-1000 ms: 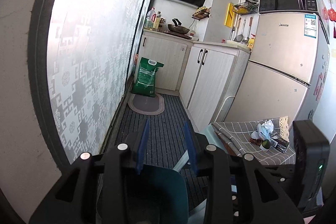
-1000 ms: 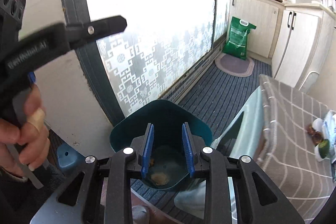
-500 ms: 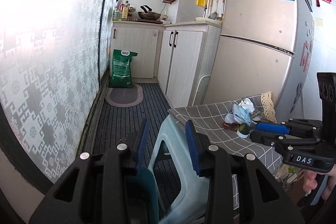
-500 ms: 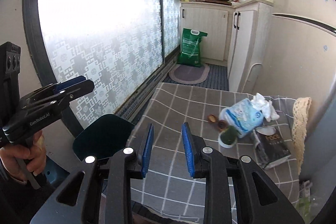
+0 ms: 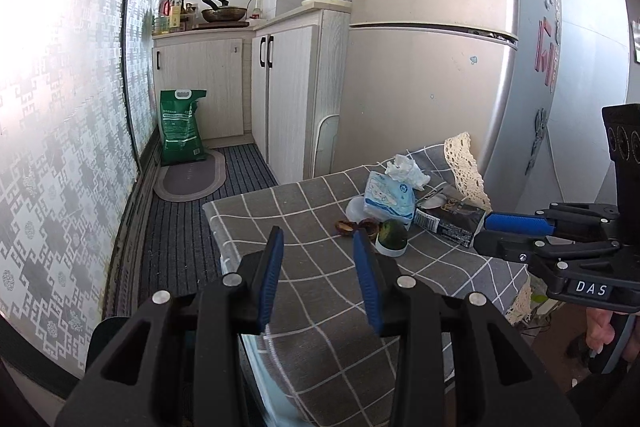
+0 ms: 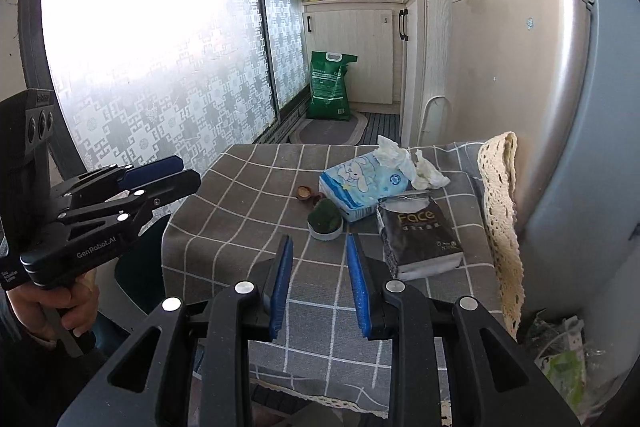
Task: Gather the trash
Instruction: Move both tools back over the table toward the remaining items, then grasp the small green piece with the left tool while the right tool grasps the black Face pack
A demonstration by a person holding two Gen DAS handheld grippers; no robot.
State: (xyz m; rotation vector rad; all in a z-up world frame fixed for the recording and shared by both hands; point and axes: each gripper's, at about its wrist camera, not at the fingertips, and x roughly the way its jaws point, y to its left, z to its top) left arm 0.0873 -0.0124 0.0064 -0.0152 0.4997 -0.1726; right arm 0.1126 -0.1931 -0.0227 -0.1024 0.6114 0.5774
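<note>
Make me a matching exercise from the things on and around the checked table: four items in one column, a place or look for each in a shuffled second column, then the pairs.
Items
1. Crumpled white tissue
2. Black pack marked Face
3. Green sack
4. Cream lace cloth

Descriptions
A. Stands on the floor against the cabinet
B. Hangs over the table's edge by the fridge
C. Sticks out of the top of the blue tissue pack
D. Lies on the checked tablecloth, nearest the right gripper

Pairs: 1-C, 2-D, 3-A, 4-B
</note>
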